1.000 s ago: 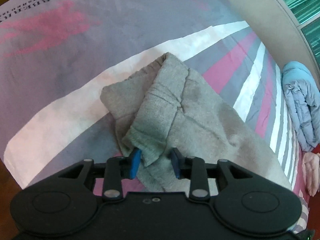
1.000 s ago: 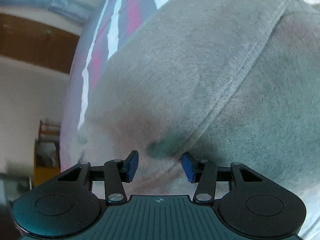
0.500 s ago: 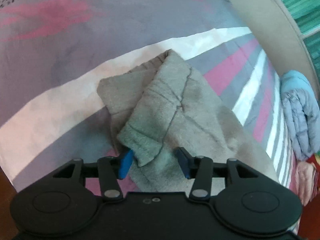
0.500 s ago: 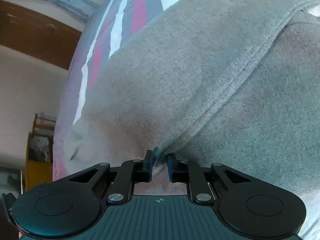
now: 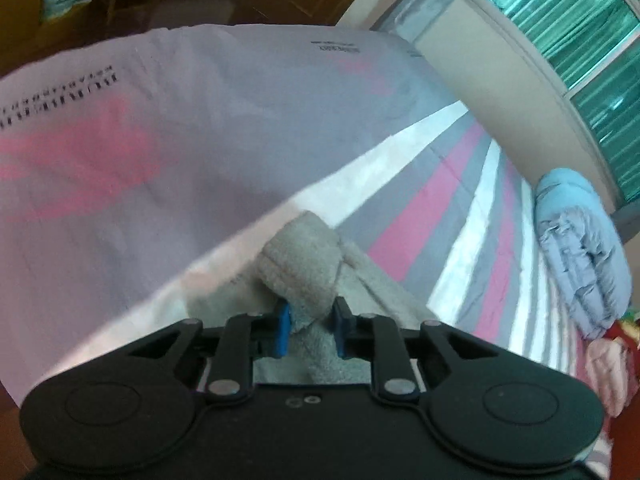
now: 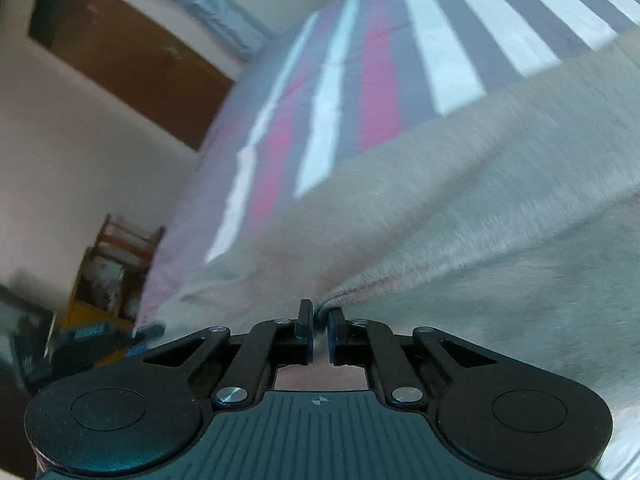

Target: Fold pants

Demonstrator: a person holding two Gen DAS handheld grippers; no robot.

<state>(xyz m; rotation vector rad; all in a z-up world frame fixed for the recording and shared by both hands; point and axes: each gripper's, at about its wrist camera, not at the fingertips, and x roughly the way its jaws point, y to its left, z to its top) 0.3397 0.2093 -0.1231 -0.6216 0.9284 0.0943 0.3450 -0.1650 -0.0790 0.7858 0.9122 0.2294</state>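
Grey knit pants (image 5: pixel 304 264) lie on the bed's striped pink, grey and white sheet (image 5: pixel 404 220). My left gripper (image 5: pixel 308 330) is closing, blue pads pinching a bunched cuff. My right gripper (image 6: pixel 319 334) is closing on a seam fold, jaws nearly together.
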